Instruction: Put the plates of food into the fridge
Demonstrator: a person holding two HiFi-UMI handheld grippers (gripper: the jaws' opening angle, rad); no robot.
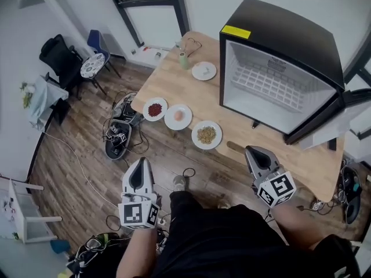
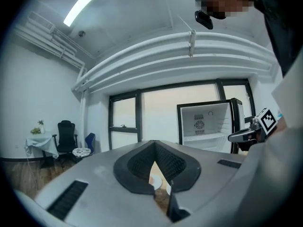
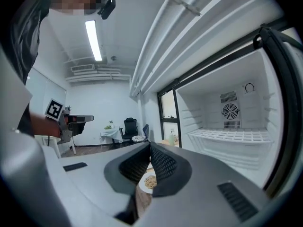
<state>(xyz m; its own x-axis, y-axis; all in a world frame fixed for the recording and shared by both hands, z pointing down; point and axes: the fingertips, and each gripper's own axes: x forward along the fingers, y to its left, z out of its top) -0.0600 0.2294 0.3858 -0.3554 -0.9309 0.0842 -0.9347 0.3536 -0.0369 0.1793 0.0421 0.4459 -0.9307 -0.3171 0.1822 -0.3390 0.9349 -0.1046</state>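
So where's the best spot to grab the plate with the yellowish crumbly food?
Probably the plate by its bare rim, on the side facing the table's near edge. It lies flat with the food heaped in the middle, so only the thin rim offers a pinch. The right gripper, shut now, is nearest and could come in low.

Holding both grippers out low in front of the body, shut and empty.

Carrying the left gripper (image 1: 138, 165) ahead of the bare left forearm (image 1: 136, 249), left marker cube (image 1: 139, 213) nearest the body, tips pointing forward and pressed together with nothing between them (plain in the left gripper view). Holding the right gripper (image 1: 254, 152) off the right forearm (image 1: 297, 223), right marker cube (image 1: 277, 189) tilted, jaws meeting at the tips, gripping nothing. Set well apart, one on either side of the dark-clothed torso (image 1: 226, 242).
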